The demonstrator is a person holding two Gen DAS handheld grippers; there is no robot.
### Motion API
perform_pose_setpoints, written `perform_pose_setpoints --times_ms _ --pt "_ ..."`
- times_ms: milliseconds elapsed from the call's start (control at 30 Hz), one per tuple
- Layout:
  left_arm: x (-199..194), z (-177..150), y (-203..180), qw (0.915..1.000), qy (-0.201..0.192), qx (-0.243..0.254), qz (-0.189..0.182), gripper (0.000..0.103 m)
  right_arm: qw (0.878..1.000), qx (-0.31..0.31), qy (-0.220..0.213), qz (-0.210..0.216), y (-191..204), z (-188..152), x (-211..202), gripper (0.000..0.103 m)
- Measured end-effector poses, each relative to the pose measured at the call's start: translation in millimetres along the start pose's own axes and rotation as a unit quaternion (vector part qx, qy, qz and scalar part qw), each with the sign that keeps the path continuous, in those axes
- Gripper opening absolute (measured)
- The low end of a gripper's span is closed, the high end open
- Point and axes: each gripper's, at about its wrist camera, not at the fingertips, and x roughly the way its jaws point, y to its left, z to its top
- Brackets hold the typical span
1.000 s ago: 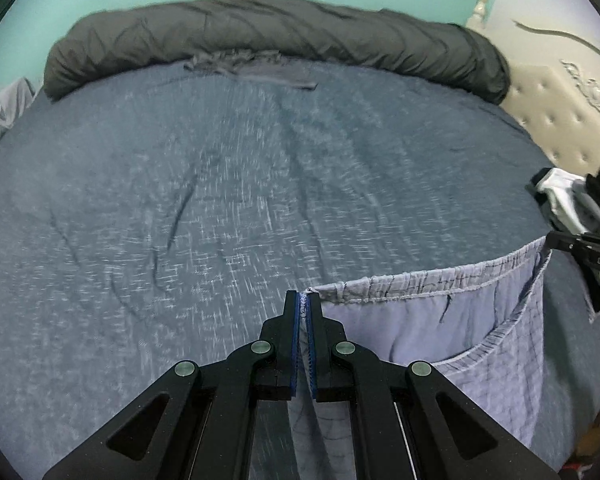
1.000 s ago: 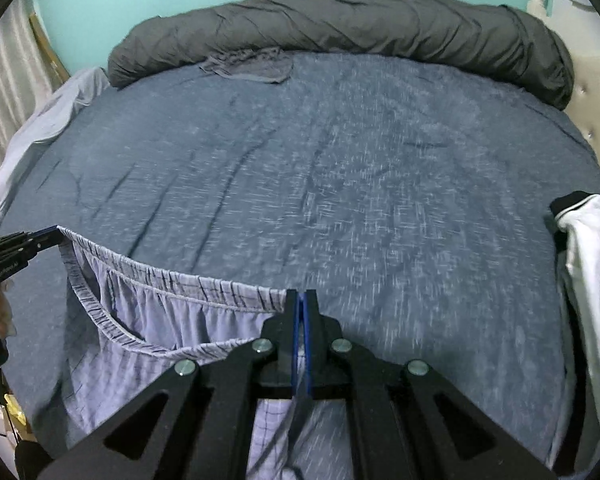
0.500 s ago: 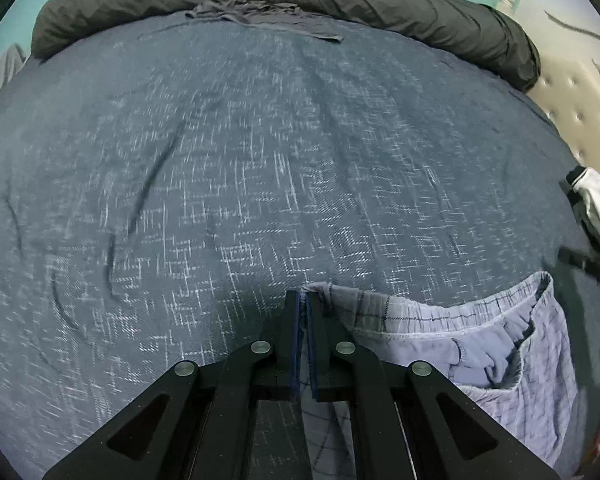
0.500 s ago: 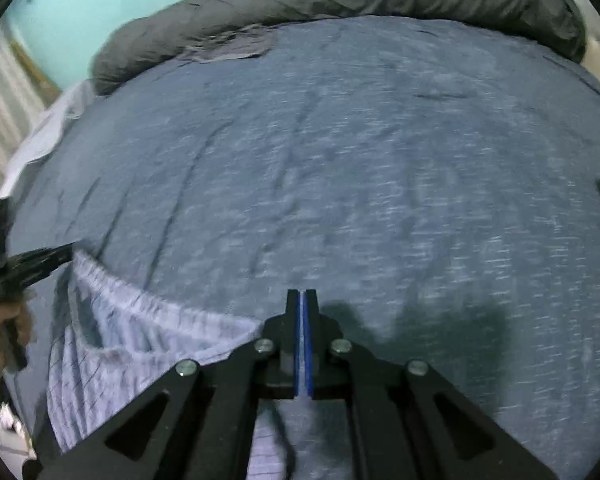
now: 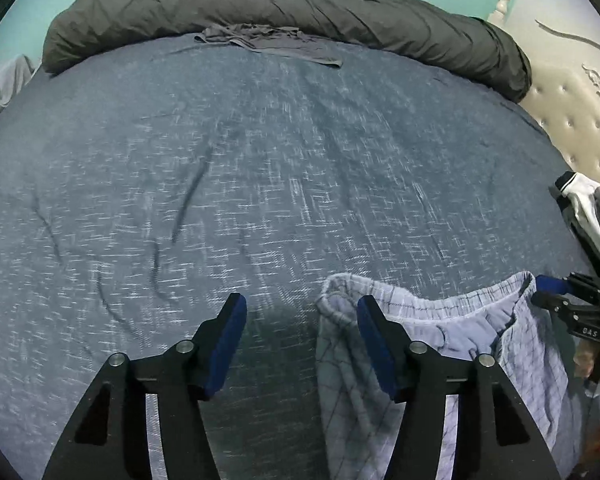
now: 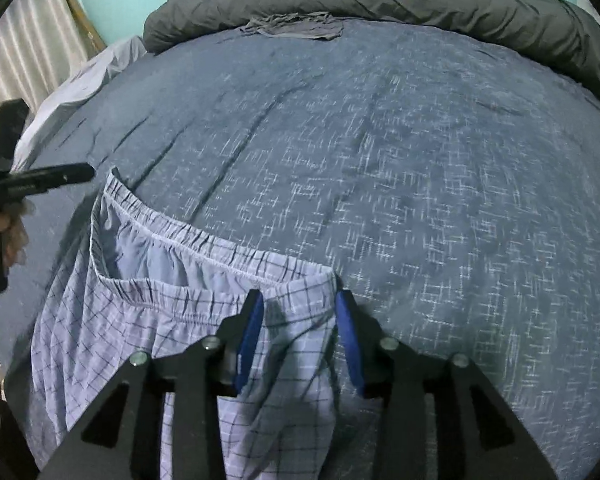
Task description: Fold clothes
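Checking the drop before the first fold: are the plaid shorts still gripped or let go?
Let go. Both the left gripper and right gripper stand open, and the plaid shorts lie on the blue bedspread, waistband slack.

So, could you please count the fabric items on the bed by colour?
Light blue checked: 1, the shorts
Dark grey: 2, the rolled duvet and the small garment beside it
White with dark trim: 1, a garment at the right edge
Total: 4
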Motion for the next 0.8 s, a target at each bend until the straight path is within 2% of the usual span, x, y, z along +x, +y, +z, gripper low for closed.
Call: perform_pose_setpoints --times_ms 200,233,267,333,600,800 --pt "18.3 -14.2 8.2 0.9996 0.019 0.019 0.008 0.062 1.0 -0.01 0.004 -0.022 1.5 0.8 11.3 0.035" --pt "20.9 -15.2 8.8 0.9996 0.02 0.018 0.006 0.062 1.0 -0.013 0.002 -0.025 1.5 0.4 12.1 0.02" --pt "23.5 -16.2 9.4 0.9996 0.02 0.017 0.004 0.062 1.0 -0.013 -0.002 -0.027 0.9 0.0 11.6 0.011" --pt "27.0 -15.4 7.3 0.9996 0.019 0.019 0.001 0.062 0.999 -0.009 -0.014 -0.03 -1.0 -0.6 9.1 0.007" --pt "36.6 -6.2 -9.0 0.999 0.005 0.042 -0.012 0.062 0.997 0.036 -0.052 -0.053 -26.8 4.1 -6.8 0.007" --pt "45.8 -0.3 -22.7 0.9976 0.006 0.063 -0.027 0.062 0.996 0.046 -0.052 -0.052 -34.4 5.4 -6.2 0.007"
